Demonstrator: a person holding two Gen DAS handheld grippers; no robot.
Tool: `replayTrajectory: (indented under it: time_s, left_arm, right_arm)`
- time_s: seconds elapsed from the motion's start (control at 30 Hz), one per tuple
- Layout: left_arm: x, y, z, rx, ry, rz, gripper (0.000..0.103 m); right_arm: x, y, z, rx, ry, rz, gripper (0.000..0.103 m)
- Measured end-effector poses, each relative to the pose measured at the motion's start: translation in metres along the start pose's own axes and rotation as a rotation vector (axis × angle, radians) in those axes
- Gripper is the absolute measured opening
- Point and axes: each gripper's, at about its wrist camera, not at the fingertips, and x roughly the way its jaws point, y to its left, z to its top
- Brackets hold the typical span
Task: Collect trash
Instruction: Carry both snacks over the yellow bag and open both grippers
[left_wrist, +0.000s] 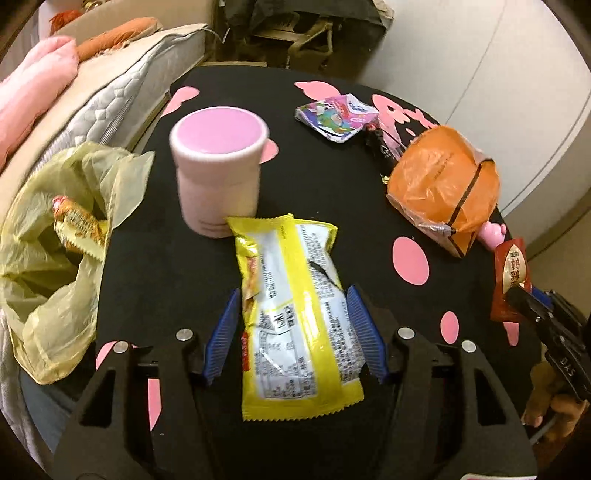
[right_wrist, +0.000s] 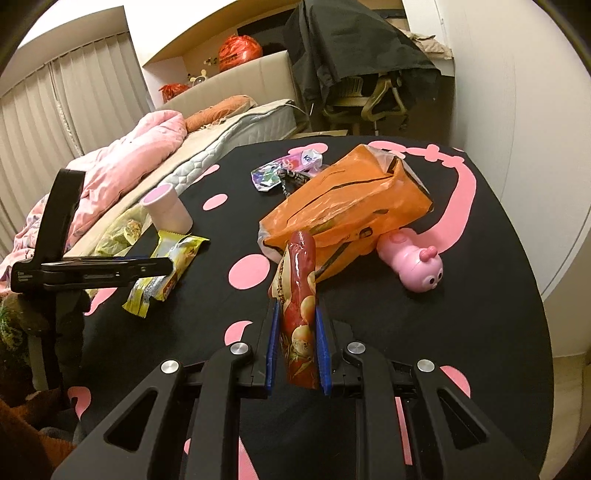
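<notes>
The round desk (left_wrist: 155, 258) is black, scattered with flat pink spots and curving pink shapes. On it stands a pale pink cylindrical tub (left_wrist: 218, 173) with a brighter pink top, beside a bright yellow crinkly snack packet (left_wrist: 291, 314) whose silvery-white back panel carries fine black print. A translucent yellow-green plastic bag (left_wrist: 55, 258) holds a gold-and-red wrapper (left_wrist: 79, 229). The crumpled orange plastic bag (right_wrist: 347, 206) bears thin black lines. A red glossy sachet (right_wrist: 299, 314) shows cream and tan pictures. The pink plastic toy figure (right_wrist: 415, 260) has dark eyes. A small foil wrapper (left_wrist: 338, 114) is multicoloured: purple, green, white. Both tools are black with blue ribbed pads (left_wrist: 360, 328).
</notes>
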Motion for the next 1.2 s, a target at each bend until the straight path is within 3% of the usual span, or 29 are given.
replayTrajectory:
  time_s: [0.1,0.33,0.67,0.87,1.2]
  left_arm:
    - [-0.001,-0.003,-0.003,0.018,0.006,-0.027,0.041]
    - [-0.019,-0.005,-0.011,0.031,-0.026,-0.075,0.036]
    - [-0.078,0.011,-0.012,0.018,-0.159,-0.095,0.036]
    - [-0.119,0.035,-0.001,-0.004,-0.260,-0.065,0.036]
    - [-0.165,0.120,0.001,-0.114,-0.348,0.092,0.036]
  right_arm:
    - [0.000,0.002,0.000,-0.004,0.005,-0.003,0.018]
    - [-0.005,0.011,0.010,-0.034,-0.010,-0.008,0.018]
    - [-0.026,0.048,0.047,-0.142,-0.084,0.008,0.018]
    - [-0.035,0.090,0.085,-0.249,-0.137,0.053,0.018]
    - [0.001,0.177,0.135,-0.389,-0.126,0.182,0.018]
